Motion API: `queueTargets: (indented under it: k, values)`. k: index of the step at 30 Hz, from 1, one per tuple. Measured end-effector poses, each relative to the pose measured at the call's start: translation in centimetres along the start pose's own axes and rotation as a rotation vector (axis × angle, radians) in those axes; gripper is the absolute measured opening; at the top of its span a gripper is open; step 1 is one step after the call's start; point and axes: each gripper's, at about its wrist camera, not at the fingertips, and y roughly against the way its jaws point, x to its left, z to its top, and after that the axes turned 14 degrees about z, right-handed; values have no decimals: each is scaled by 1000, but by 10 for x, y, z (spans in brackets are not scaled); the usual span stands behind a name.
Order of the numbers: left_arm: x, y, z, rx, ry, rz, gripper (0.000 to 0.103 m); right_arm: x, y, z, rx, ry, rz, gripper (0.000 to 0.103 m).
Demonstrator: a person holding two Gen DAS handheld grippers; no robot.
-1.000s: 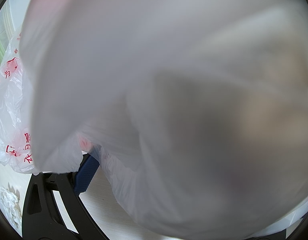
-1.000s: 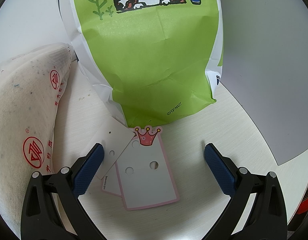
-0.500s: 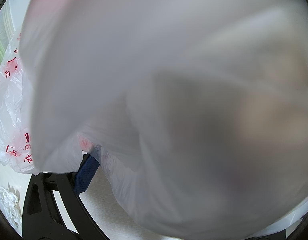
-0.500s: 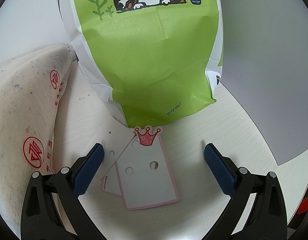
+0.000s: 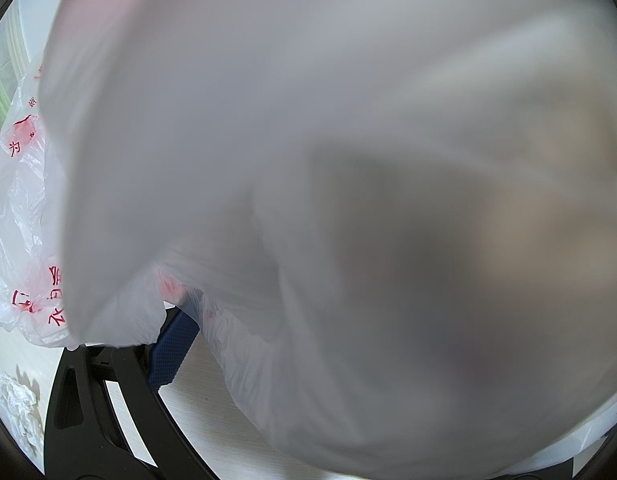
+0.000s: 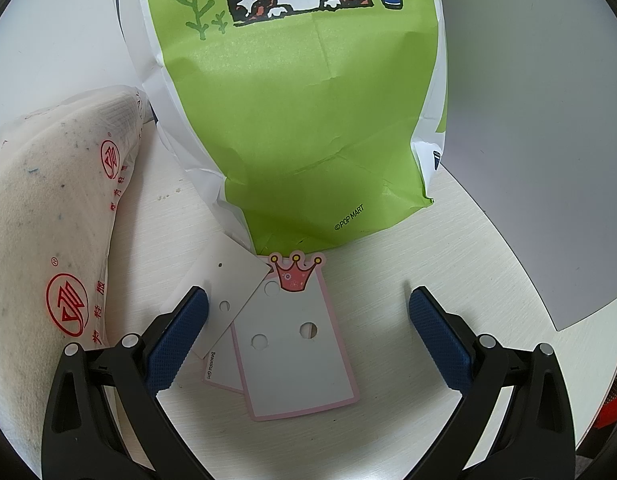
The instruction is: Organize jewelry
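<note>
In the right wrist view, a pink-edged jewelry card with a crown top (image 6: 296, 352) lies on the table, over a second pink card (image 6: 220, 368) and a plain white card (image 6: 228, 284). All three show empty holes; no jewelry shows. My right gripper (image 6: 308, 320) is open, its blue pads on either side of the cards, just above the table. In the left wrist view, a white plastic bag with red print (image 5: 308, 180) hangs blurred over the lens. Only the left blue fingertip (image 5: 174, 348) shows; the other finger is hidden.
A green Pop Mart paper bag (image 6: 304, 120) lies just beyond the cards. A white bag with red logos (image 6: 48, 248) bulges at the left. The pale table (image 6: 468, 264) ends at the right, grey floor beyond. Crumpled paper (image 5: 18, 404) lies at the left view's lower left.
</note>
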Motion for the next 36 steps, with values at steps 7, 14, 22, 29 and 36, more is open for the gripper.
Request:
queueTargets:
  k: [7, 14, 22, 29, 36]
  values:
    - [1, 0, 0, 0, 0, 0, 98, 0, 0, 0, 0, 0, 0, 97]
    - [1, 0, 0, 0, 0, 0, 98, 0, -1, 0, 0, 1, 0, 97]
    - [1, 0, 1, 0, 0, 0, 98, 0, -1, 0, 0, 1, 0, 97]
    - [0, -1, 1, 0, 0, 0, 98, 0, -1, 0, 0, 1, 0, 97]
    - [2, -1, 1, 0, 0, 0, 98, 0, -2, 0, 0, 1, 1, 97]
